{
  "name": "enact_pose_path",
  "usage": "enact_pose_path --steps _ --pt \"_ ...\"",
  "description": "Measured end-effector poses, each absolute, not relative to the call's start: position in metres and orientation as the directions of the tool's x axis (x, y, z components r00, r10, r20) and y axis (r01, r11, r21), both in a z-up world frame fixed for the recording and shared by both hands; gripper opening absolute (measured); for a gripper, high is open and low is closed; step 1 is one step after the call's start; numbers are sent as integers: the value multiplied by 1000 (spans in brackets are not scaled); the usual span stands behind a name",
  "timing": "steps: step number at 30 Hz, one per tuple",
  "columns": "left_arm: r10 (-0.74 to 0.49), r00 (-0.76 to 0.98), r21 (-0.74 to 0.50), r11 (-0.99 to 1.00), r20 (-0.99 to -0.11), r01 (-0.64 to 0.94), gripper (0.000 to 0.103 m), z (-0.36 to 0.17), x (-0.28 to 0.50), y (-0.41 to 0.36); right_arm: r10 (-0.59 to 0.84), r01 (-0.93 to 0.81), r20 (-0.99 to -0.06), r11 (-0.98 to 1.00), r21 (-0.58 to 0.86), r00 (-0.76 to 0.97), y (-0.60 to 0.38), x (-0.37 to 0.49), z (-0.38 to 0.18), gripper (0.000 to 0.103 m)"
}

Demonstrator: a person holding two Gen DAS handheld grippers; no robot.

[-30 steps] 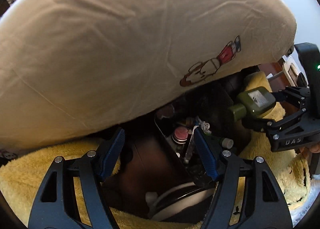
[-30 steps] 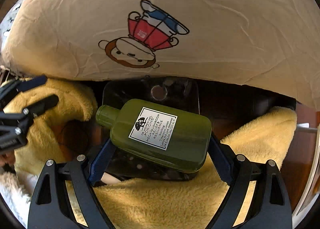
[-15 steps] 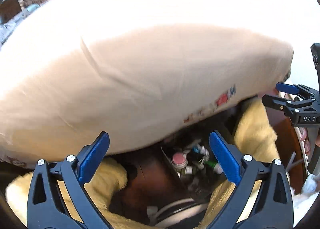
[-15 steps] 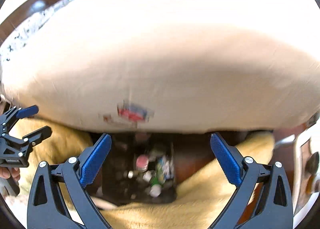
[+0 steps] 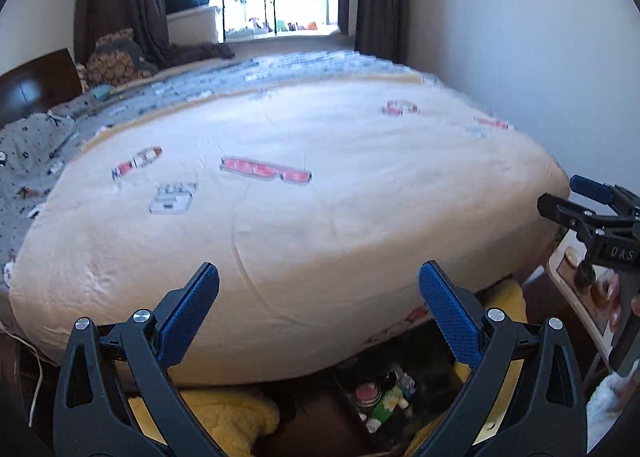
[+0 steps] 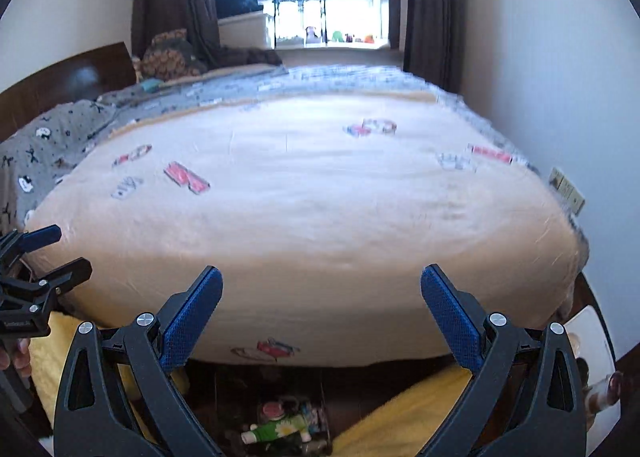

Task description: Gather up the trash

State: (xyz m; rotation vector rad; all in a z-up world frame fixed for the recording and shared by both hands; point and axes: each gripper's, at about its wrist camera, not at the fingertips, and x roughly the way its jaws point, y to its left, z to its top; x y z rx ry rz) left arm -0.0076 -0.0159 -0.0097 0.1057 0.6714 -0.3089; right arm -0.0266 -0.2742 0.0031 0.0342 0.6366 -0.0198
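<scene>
Both claws are spread wide and hold nothing: the left claw [image 5: 318, 309] and the right claw [image 6: 320, 309] hang above the front edge of the bed [image 5: 300, 197]. The jaws have just been opening, with nothing between them. The trash lies low in a dark bin [image 6: 288, 429] under the bed edge, a green bottle [image 6: 280, 431] on top, between yellow blankets [image 6: 400, 409]. I think the next step is to look for more trash. It is better to turn slowly, because the view is blurred.
</scene>
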Motion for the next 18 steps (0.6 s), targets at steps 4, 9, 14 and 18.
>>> enact_pose_path --steps 4,9,14,18 --pt "-235 796 8 958 -558 288 95 21 -20 -14 -41 61 -530 998 20 847 -270 -37 27 99" --pt "-202 847 32 968 -492 249 95 50 -34 -14 -69 90 -474 996 21 878 -259 -51 51 100" --pt "-186 877 30 974 -444 222 95 68 -45 -9 -85 98 -423 995 8 902 -251 -63 70 99" --pt "-172 892 42 977 -419 208 95 77 -56 -8 -82 92 -400 996 6 913 -246 -70 79 100"
